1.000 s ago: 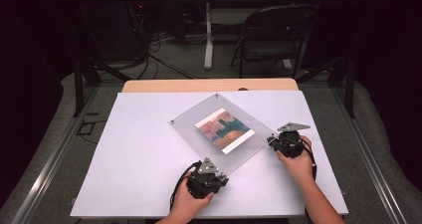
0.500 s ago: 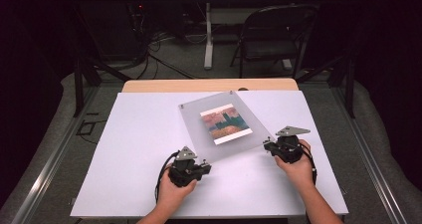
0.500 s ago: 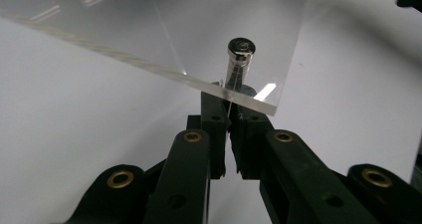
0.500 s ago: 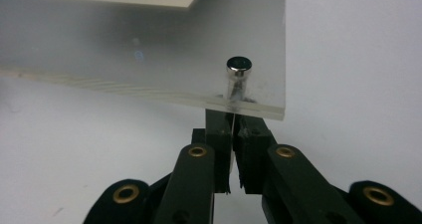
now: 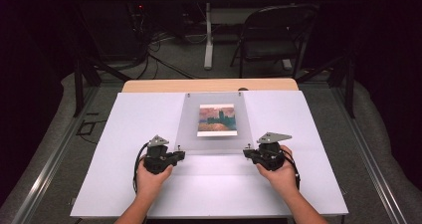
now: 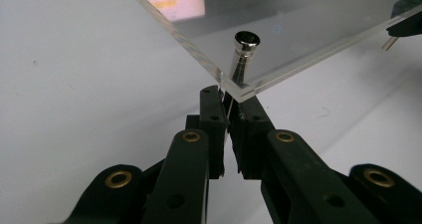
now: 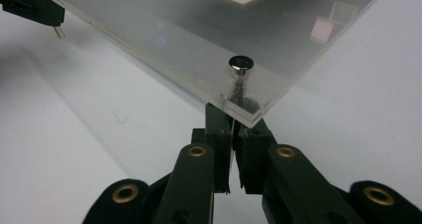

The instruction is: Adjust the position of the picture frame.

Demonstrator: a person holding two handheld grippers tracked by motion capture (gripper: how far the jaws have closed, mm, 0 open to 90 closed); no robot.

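The clear acrylic picture frame has swung square to the white table; left gripper and right gripper clamp its near corners

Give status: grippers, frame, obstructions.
Left gripper and right gripper: fingers shut on the near corners of the clear acrylic frame. Frame's near edge off the white table, picture facing up. Nothing in the way.

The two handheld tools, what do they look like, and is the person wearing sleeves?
Both are black. The left tool and the right tool each carry a grey three-cornered plate on top, and a black cable loops from each. Up close, the left tool has two flat black jaws on link arms with brass-coloured rivets; the right tool matches it. No sleeves show on the forearms.
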